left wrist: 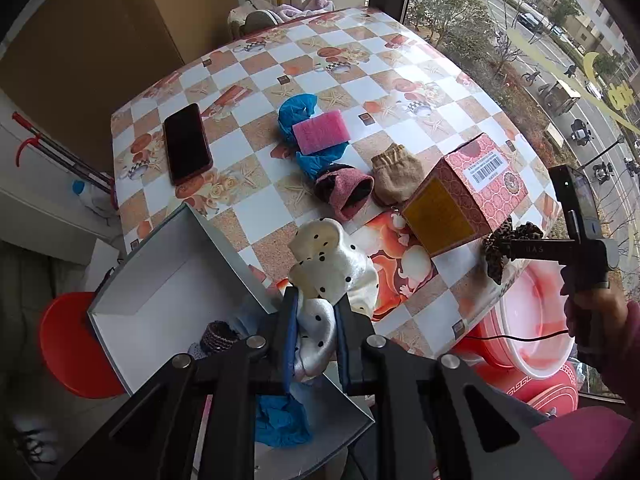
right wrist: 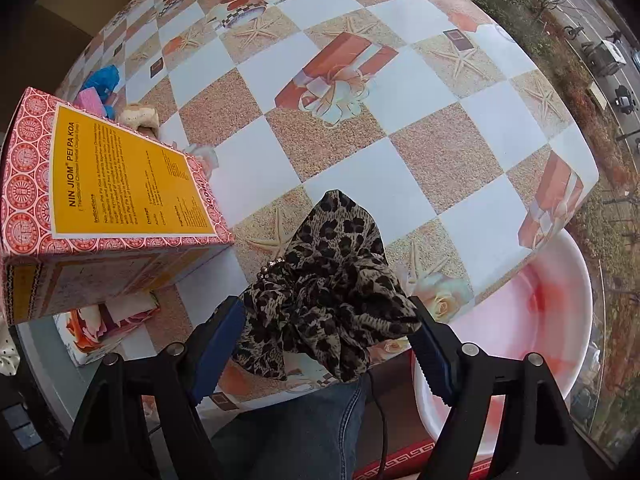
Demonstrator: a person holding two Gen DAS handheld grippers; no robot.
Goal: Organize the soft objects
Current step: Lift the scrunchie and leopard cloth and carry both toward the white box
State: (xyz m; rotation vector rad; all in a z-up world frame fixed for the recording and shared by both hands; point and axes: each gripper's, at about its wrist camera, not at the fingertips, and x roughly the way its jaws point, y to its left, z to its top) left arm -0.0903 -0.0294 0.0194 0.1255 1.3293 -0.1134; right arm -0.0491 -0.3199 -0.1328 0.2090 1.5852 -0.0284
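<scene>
My left gripper [left wrist: 316, 308] is shut on a cream polka-dot scrunchie [left wrist: 332, 268] and holds it over the near rim of an open white box [left wrist: 160, 292] at the table's front edge. Inside the box lie a blue cloth [left wrist: 280, 420] and a dark knitted item [left wrist: 218, 336]. My right gripper [right wrist: 326, 320] stands open around a leopard-print scrunchie [right wrist: 320, 280] that lies on the table's near edge; its fingers [right wrist: 218, 344] flank it with gaps. That scrunchie also shows in the left wrist view [left wrist: 500, 248]. A pink sponge [left wrist: 322, 130], blue cloth [left wrist: 296, 112], pink sock [left wrist: 348, 192] and beige pouch [left wrist: 396, 176] lie mid-table.
A pink and yellow medicine carton [left wrist: 460, 196] lies between the two grippers; it also shows in the right wrist view [right wrist: 108, 200]. A phone [left wrist: 186, 144] lies at the table's left. A white basin [right wrist: 520, 320] sits below the right edge. A red stool [left wrist: 68, 344] stands left of the box.
</scene>
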